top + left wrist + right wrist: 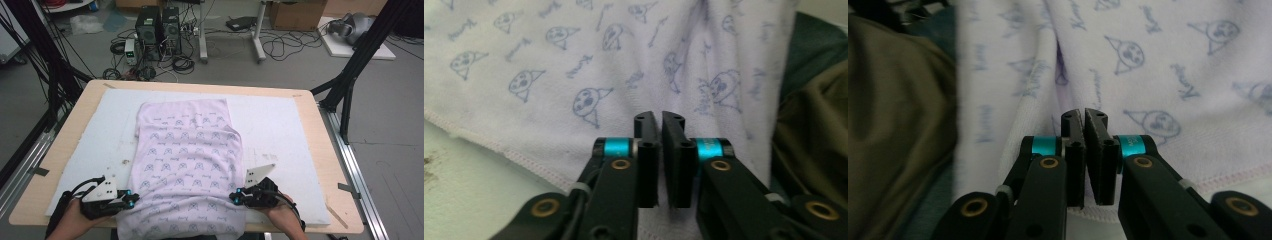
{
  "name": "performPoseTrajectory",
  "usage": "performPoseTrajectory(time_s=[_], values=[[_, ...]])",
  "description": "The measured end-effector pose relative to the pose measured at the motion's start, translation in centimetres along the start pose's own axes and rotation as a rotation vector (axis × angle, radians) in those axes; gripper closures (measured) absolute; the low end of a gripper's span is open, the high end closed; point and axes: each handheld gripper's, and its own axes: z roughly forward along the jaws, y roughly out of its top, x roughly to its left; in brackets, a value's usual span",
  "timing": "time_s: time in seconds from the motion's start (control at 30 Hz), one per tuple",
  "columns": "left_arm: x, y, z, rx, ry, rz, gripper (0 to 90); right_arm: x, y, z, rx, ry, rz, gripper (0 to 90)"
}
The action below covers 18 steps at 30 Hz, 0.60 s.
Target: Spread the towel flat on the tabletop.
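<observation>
- High view: even, diffuse overhead light, medium bright. Soft short shadows only, e.g. under the left tongs [131,200] and right tongs [235,197]. No hard glare.
- White foam pad [280,125] on the surface reads bright but not clipped; the floor behind is dimmer and grey.
- High view is low-res and soft; the print on the lilac towel [187,160] is legible only as blobs. Mild wide-angle bend along the surface edges.
- Left gripper view: tongs [659,150] sharp, towel [574,75] slightly soft, right edge dark and blurred.
- Right gripper view: tongs [1083,150] in focus, towel [1148,60] soft, left third dim and out of focus.
</observation>
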Motion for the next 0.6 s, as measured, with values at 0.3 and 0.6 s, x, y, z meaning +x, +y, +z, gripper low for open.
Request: performPoseTrajectory(time_s=[0.3, 0.6], values=[[3.2, 1.3, 3.7, 0.043, 0.018, -0.046, 57.7, -2.8, 1.3, 1.4, 0.046, -0.095, 0.023, 59.1], [2.4, 0.4, 3.4, 0.070, -0.016, -0.012, 88.2, -2.0, 1.0, 1.3, 0.048, -0.036, -0.009, 88.1]])
